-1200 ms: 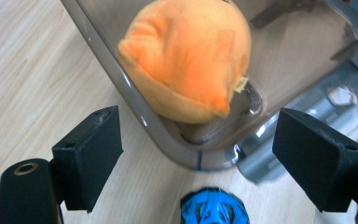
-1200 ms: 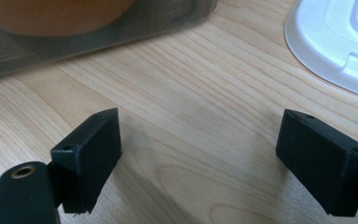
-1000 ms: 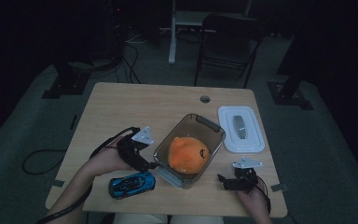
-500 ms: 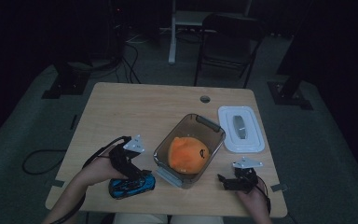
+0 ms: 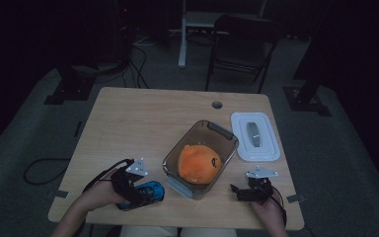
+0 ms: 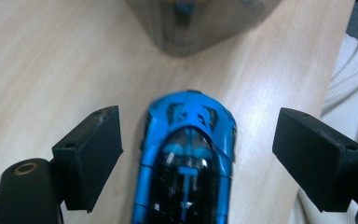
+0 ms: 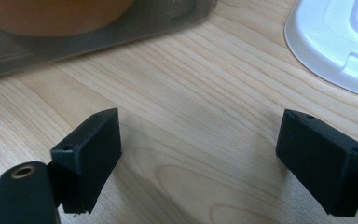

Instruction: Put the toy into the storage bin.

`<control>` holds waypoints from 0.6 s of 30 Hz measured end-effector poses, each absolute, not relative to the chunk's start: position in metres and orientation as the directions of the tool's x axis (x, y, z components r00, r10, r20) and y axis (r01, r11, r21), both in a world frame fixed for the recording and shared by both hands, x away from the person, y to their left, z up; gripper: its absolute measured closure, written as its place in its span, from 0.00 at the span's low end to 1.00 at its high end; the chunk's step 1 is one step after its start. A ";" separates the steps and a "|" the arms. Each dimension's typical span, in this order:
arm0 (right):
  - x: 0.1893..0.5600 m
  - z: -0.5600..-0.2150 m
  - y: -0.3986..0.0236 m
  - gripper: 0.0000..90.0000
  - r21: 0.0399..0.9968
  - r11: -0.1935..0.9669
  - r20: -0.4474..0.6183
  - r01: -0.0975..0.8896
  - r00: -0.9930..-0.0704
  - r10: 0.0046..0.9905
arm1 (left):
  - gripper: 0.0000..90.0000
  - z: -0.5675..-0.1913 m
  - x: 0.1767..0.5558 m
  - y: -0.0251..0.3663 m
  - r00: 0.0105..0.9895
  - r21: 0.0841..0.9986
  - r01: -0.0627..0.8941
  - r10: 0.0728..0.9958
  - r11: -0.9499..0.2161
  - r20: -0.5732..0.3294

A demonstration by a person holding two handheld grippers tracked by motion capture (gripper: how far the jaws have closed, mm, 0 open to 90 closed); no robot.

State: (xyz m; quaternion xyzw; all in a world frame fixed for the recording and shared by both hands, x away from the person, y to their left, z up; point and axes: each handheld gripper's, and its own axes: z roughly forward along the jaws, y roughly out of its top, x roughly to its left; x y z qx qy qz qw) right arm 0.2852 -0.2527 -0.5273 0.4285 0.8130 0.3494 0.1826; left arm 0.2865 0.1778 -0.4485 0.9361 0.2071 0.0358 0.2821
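While low, left gripper (image 6: 198, 154) astride blue toy car (image 6: 186, 163).

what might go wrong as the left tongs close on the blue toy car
1. The left tongs straddle the blue toy car with gaps on both sides; on wheels, it may roll out as the pads meet it.
2. The clear container sits just ahead, so a pushed car could bump its corner.
3. The orange plush fills much of the container, leaving little room.
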 end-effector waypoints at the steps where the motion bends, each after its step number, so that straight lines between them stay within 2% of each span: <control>1: 0.285 -0.527 -0.253 0.15 0.725 0.389 0.003 0.569 -0.566 0.824 | 0.18 -0.451 0.285 0.179 0.909 0.540 0.375 0.415 -0.754 -0.051; 6: 0.285 -0.527 -0.253 0.15 0.725 0.388 0.003 0.569 -0.566 0.825 | 0.18 -0.460 0.276 0.184 0.905 0.523 0.391 0.420 -0.758 -0.066; 18: 0.285 -0.527 -0.252 0.15 0.725 0.386 0.003 0.570 -0.564 0.826 | 0.18 -0.475 0.272 0.190 0.885 0.460 0.421 0.465 -0.782 -0.021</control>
